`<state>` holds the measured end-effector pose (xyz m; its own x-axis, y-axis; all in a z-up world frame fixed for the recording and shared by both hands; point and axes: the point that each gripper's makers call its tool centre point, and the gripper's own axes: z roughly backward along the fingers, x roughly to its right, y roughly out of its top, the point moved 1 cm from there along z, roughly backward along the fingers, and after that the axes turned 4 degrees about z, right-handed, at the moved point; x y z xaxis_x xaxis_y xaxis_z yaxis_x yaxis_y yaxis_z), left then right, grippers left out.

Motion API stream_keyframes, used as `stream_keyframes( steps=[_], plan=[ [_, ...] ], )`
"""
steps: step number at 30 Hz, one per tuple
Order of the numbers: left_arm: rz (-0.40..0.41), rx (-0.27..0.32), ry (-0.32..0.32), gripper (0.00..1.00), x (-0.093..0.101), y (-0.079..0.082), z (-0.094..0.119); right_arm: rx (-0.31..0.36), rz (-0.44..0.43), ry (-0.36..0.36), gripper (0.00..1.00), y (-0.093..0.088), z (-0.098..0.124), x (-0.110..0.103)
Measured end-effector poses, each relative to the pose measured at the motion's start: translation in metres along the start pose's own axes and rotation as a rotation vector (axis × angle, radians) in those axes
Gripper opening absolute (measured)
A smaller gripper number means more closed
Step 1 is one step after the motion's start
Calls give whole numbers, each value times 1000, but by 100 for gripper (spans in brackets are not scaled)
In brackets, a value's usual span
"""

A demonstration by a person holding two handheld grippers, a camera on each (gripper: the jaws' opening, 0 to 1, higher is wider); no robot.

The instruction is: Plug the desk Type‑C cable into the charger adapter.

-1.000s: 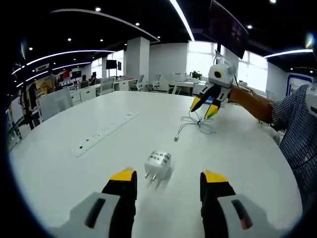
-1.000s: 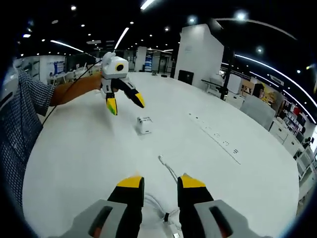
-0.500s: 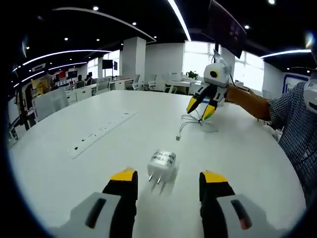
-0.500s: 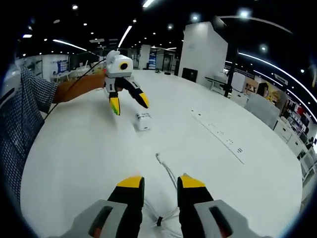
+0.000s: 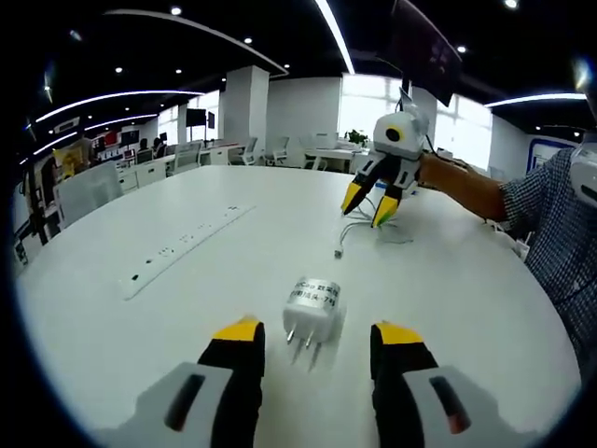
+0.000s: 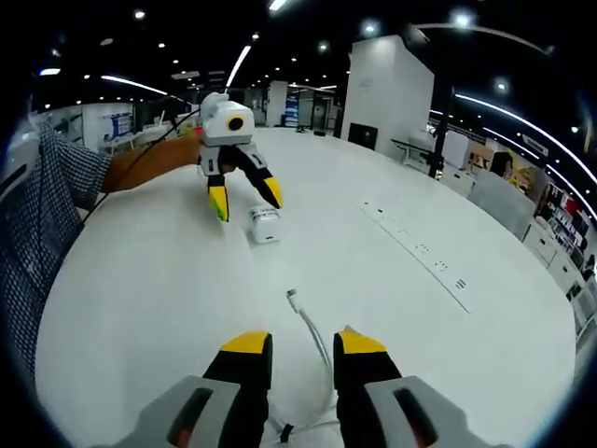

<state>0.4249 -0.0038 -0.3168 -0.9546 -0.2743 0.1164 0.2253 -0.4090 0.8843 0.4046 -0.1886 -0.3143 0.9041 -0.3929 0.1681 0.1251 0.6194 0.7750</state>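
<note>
Table: a big round white table (image 5: 466, 308) holds everything.

Charger: a small white plug-in charger block with metal prongs (image 5: 312, 306) lies on its side on the table. In the left gripper view its prongs point toward the camera, and it sits just ahead of the gap between the two jaws. In the right gripper view the same charger (image 6: 264, 225) is farther off, right under the other gripper's tips.

Cable: a thin white Type-C cable (image 6: 312, 331) lies on the table. In the right gripper view its small silver plug end points away from the camera, and the wire runs back between the jaws to a loose bundle by the bottom edge. In the left gripper view the cable (image 5: 359, 238) lies past the charger, well apart from it.

Left gripper: the left gripper with yellow tips (image 5: 309, 332) is spread wide and holds nothing. It hangs low over the table. In the right gripper view it (image 6: 244, 198) hovers over the charger, jaws apart.

Right gripper: the right gripper with yellow tips (image 6: 303, 342) has a narrow gap between its jaws, with the cable lying in line with the gap. I cannot tell if the jaws touch the cable. In the left gripper view it (image 5: 367, 205) hovers over the cable bundle.

Power strip: a long flat white power strip (image 5: 177, 250) lies off to the side.

Person: a bare forearm and a blue checked sleeve (image 5: 560, 243) reach in behind the grippers.
</note>
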Motion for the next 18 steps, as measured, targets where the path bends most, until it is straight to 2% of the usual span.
stream_keyframes(
  steps=[5, 15, 18],
  plan=[
    [-10, -19, 0, 45, -3, -1, -3, 4, 23, 10, 27, 0, -2, 0],
    [-21, 6, -41, 44, -2, 3, -12, 22, 32, 91, 27, 2, -8, 1],
    [-26, 3, -57, 44, -1, 1, -16, 8, 31, 104, 27, -1, -14, 3]
  ],
)
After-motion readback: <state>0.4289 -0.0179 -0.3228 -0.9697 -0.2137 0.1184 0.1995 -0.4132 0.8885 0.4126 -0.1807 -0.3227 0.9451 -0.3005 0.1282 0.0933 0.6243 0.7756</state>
